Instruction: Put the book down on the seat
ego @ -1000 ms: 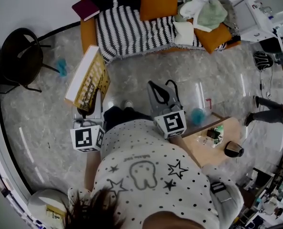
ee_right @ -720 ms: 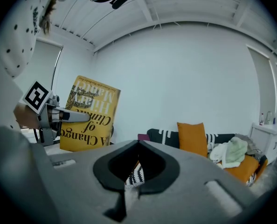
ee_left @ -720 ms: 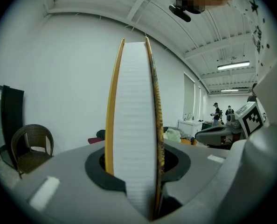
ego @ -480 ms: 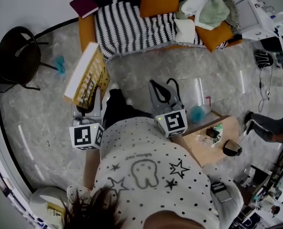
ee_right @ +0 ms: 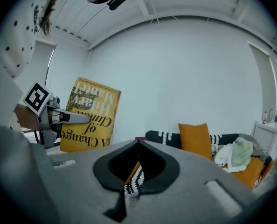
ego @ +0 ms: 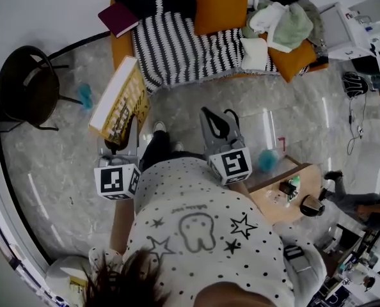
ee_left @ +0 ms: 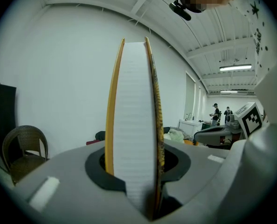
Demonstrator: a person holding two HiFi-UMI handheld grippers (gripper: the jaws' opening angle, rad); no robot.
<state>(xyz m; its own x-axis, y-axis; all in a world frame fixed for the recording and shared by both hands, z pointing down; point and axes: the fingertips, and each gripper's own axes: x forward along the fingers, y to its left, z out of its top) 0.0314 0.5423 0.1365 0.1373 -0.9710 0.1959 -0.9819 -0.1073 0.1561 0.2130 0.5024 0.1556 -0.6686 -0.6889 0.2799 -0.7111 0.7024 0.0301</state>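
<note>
Our left gripper (ego: 118, 147) is clenched on the lower edge of the yellow book (ego: 118, 101), which is held up over the floor at ten o'clock. Our right gripper (ego: 217, 128) is closed on nothing. The striped sofa seat (ego: 177, 43) lies beyond at twelve o'clock.

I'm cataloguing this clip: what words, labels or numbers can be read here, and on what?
"A Change of Clima": on the yellow book cover, upside down in the right gripper view; its end is hidden behind the left gripper.
"Hilary Mantel": same cover, upside down, in larger letters.
Marker cubes: square patterns only, no letters.
Print on the person's shirt: too small to read.
</note>
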